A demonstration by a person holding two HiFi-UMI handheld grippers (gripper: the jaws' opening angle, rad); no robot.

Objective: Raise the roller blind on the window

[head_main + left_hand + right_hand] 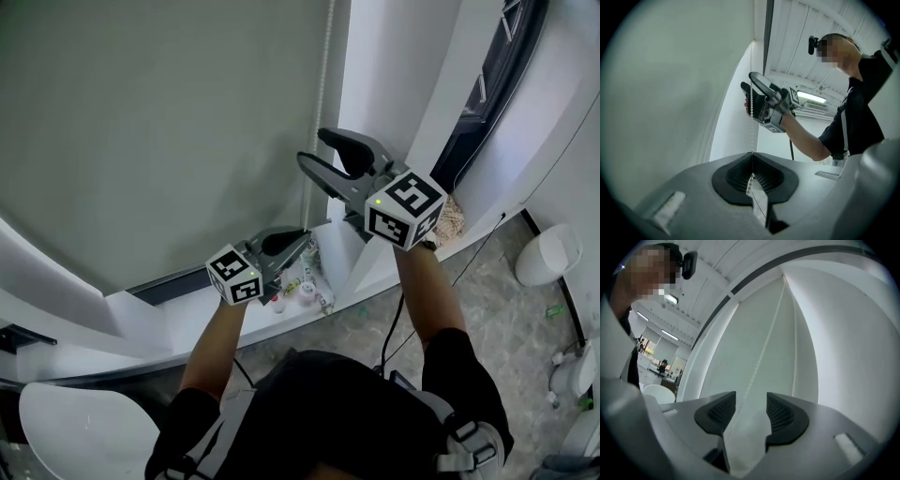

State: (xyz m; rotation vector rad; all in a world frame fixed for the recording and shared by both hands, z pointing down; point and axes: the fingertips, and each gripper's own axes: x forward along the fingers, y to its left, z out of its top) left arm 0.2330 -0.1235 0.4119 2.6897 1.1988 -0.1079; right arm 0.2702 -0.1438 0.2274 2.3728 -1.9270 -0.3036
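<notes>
Head view: one grey roller blind (pixel 141 122) covers the window at far left, one bead chain (pixel 327 84) hangs along its right edge, two grippers. Left gripper (pixel 302 242), lower and roughly level, is clenched on the chain; right gripper (pixel 312 148), higher, has its jaws apart with the chain loose between them

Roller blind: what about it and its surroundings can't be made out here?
- Head view: roller blind top cut off by the upper edge.
- Head view: sill clutter too small, partly behind the left hand-held gripper.
- Right gripper view: bead chain blurs near the jaws; between them or not, unclear.
</notes>
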